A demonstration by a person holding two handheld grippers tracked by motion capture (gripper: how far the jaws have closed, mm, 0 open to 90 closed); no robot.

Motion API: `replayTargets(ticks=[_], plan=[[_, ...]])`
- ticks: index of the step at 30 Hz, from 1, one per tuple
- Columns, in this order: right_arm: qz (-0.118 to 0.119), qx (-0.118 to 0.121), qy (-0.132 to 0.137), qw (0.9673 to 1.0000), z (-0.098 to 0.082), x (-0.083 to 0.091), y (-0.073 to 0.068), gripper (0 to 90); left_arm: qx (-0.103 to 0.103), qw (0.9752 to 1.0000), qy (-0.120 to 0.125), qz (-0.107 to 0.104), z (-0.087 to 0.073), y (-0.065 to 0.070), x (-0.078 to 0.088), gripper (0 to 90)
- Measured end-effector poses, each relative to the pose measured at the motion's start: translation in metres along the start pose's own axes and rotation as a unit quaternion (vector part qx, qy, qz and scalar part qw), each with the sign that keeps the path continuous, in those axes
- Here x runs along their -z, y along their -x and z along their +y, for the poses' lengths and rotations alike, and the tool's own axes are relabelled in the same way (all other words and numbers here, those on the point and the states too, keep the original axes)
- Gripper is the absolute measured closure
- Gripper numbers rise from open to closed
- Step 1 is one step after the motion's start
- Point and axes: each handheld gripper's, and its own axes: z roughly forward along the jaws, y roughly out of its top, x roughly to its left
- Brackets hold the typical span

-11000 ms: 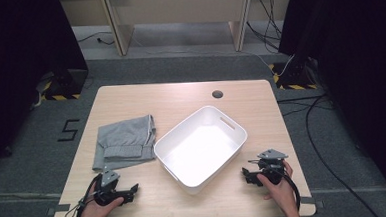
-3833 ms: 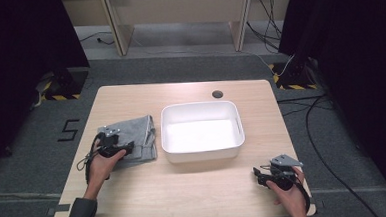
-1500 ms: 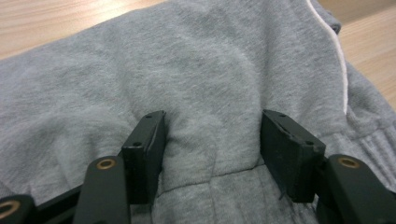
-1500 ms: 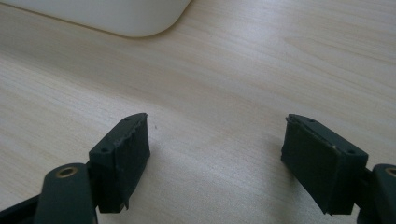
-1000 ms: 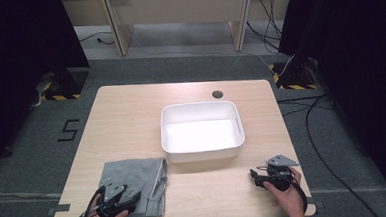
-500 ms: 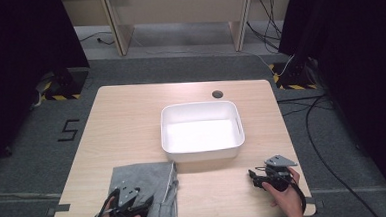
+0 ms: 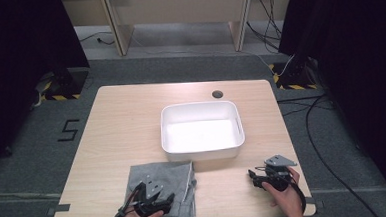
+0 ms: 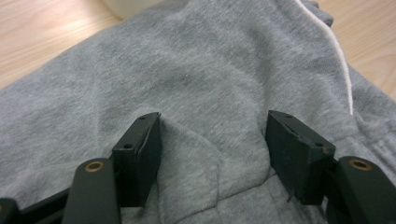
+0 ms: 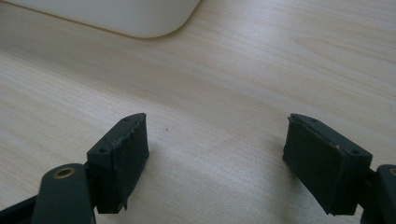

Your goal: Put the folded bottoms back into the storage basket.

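A folded grey garment (image 7: 177, 175) lies at the table's front edge, left of centre, just in front of the white tub (image 7: 203, 155). My left gripper (image 7: 166, 199) rests on its near part. In the left gripper view the gripper (image 8: 212, 135) is open, with a raised pucker of the grey garment (image 8: 210, 70) between the jaws, and a white drawstring (image 8: 343, 70) runs along the right. My right gripper (image 7: 254, 179) sits at the front right, open over bare wood (image 9: 233, 70), with nothing between its fingers (image 9: 217, 135).
The white tub is empty and stands square at the table's middle; its corner (image 9: 116, 16) shows at the top of the right gripper view. A round cable hole (image 7: 217, 93) lies behind it. The table (image 7: 122, 127) has bare wood on its left half.
The garment went from the table's left side to the front edge, then slid a little right over the last second with my left gripper. The tub was turned square earlier. My right gripper barely moved.
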Motion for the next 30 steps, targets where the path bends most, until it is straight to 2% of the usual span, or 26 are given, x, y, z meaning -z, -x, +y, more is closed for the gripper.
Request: replayTargets(ticks=[3, 4, 6, 11, 13, 15, 16, 17, 19, 21, 22, 24, 25, 27, 29, 30], plan=[[0.000, 0.000, 0.000, 1.0000, 0.000, 0.000, 0.000, 22.6, -0.003, 1.0000, -0.002, -0.007, 0.007, 0.012, -0.006, 34.9], [0.000, 0.000, 0.000, 1.0000, 0.000, 0.000, 0.000, 22.6, -0.003, 1.0000, -0.002, -0.007, 0.007, 0.012, -0.006, 34.8], [0.000, 0.000, 0.000, 1.0000, 0.000, 0.000, 0.000, 22.6, -0.012, 0.9999, -0.002, -0.008, 0.011, 0.019, -0.011, 34.3], [0.001, 0.001, 0.000, 1.0000, 0.000, 0.000, 0.000, 22.6, -0.019, 0.9997, -0.003, -0.012, 0.015, 0.020, -0.013, 31.6], [0.000, 0.001, 0.000, 1.0000, 0.000, 0.000, 0.000, 22.7, -0.008, 0.9996, 0.004, -0.025, 0.014, 0.015, -0.011, 30.1], [0.000, 0.001, 0.000, 1.0000, 0.000, 0.000, 0.000, 22.7, 0.005, 0.9993, 0.006, -0.036, 0.013, 0.008, -0.009, 22.1], [0.000, 0.000, -0.001, 1.0000, 0.000, 0.000, -0.001, 22.8, 0.015, 0.9989, 0.009, -0.044, 0.011, -0.002, -0.003, 21.7], [0.000, 0.000, -0.001, 1.0000, 0.000, 0.000, -0.001, 22.8, 0.015, 0.9989, 0.009, -0.044, 0.011, -0.002, -0.003, 21.7], [0.001, 0.002, 0.000, 1.0000, 0.000, 0.000, -0.001, 22.8, 0.019, 0.9988, 0.020, -0.041, 0.010, -0.010, 0.004, 20.5], [0.002, 0.002, 0.004, 1.0000, 0.000, 0.000, -0.001, 24.6, 0.041, 0.9978, 0.028, -0.044, 0.009, -0.025, 0.014, 16.4], [0.002, 0.002, 0.004, 1.0000, 0.000, 0.000, -0.001, 24.6, 0.041, 0.9978, 0.028, -0.044, 0.009, -0.025, 0.014, 16.1], [0.018, -0.007, 0.011, 0.9998, 0.001, 0.001, -0.005, 24.7, 0.045, 0.9982, 0.036, -0.017, 0.008, -0.041, 0.025, 17.8], [0.018, -0.007, 0.011, 0.9998, 0.001, 0.001, -0.005, 24.7, 0.045, 0.9982, 0.036, -0.017, 0.008, -0.041, 0.025, 17.7], [0.025, -0.003, 0.019, 0.9995, 0.005, 0.005, -0.010, 24.8, 0.063, 0.9970, 0.043, -0.015, 0.007, -0.053, 0.035, 17.2], [0.029, -0.004, 0.021, 0.9993, 0.006, 0.006, -0.012, 24.8, 0.065, 0.9968, 0.045, -0.010, 0.005, -0.057, 0.037, 17.3], [0.048, -0.007, 0.025, 0.9985, 0.008, 0.007, -0.017, 24.8, 0.072, 0.9965, 0.042, -0.003, 0.002, -0.065, 0.041, 17.3]])
